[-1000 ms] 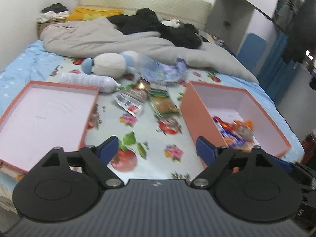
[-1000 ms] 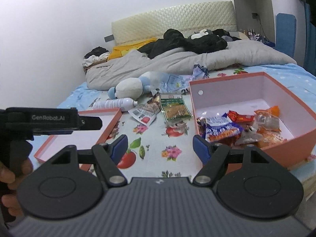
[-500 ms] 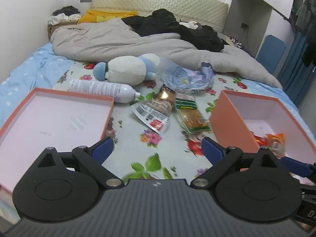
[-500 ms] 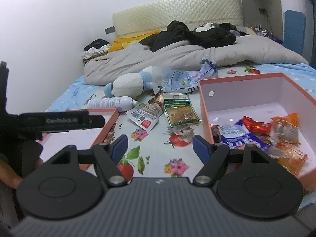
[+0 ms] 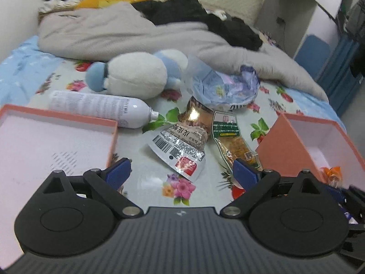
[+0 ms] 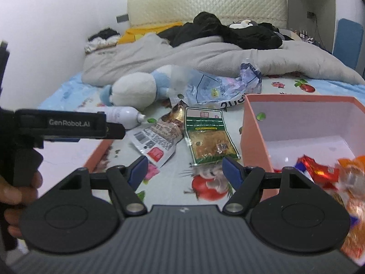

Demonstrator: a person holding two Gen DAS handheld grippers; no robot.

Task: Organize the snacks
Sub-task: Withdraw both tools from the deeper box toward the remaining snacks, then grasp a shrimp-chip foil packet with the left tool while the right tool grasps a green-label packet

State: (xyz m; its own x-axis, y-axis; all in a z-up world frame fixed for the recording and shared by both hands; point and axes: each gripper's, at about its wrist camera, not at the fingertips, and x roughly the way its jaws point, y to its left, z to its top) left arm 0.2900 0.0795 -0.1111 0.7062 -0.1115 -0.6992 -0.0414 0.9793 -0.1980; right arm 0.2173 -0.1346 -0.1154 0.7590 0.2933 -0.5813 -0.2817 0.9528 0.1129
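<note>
Loose snack packets lie on the flowered sheet: a silver barcode packet (image 5: 179, 149) (image 6: 155, 142), a green-topped packet (image 5: 232, 141) (image 6: 208, 138) and a brown foil packet (image 5: 197, 116). An orange box (image 5: 273, 146) (image 6: 253, 137) on the right holds several wrapped snacks (image 6: 319, 171). Its orange lid (image 5: 111, 137) lies on the left. My left gripper (image 5: 182, 174) is open and empty just short of the silver packet. My right gripper (image 6: 186, 171) is open and empty just short of the green-topped packet.
A white spray bottle (image 5: 98, 108), a plush toy (image 5: 136, 73) and a crumpled blue plastic bag (image 5: 223, 86) lie behind the snacks. A grey duvet (image 5: 114, 34) with black clothes fills the back of the bed. The left gripper's body (image 6: 61, 125) shows at the left.
Both grippers have moved forward and lower toward the loose packets. Both stay open and empty.
</note>
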